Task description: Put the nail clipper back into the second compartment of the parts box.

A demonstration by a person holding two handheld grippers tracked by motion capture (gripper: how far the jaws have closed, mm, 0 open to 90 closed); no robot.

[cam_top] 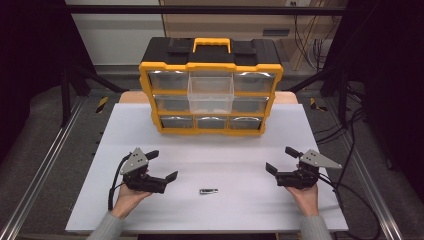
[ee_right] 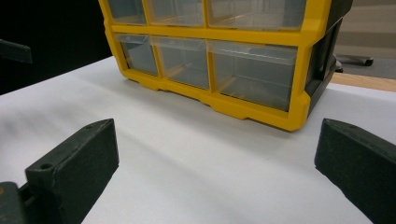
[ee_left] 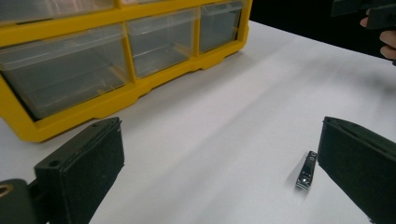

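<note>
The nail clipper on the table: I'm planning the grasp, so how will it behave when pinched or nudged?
The nail clipper looks metallic and shiny, so probably stiff and somewhat slippery. It lies flat and low on the white table, so it should slide rather than roll, and may be awkward to pinch.

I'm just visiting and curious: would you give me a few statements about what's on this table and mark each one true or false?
1. One drawer of the yellow organizer is pulled out. True: the middle one sticks forward.
2. The left gripper is clamped on the small metal object. False: its jaws are open and the object lies free on the white table.
3. The right gripper holds nothing. True.
4. The small metal object lies inside a drawer. False: it lies on the table between the two grippers.
5. The organizer has a yellow carry handle on top. True.
</note>
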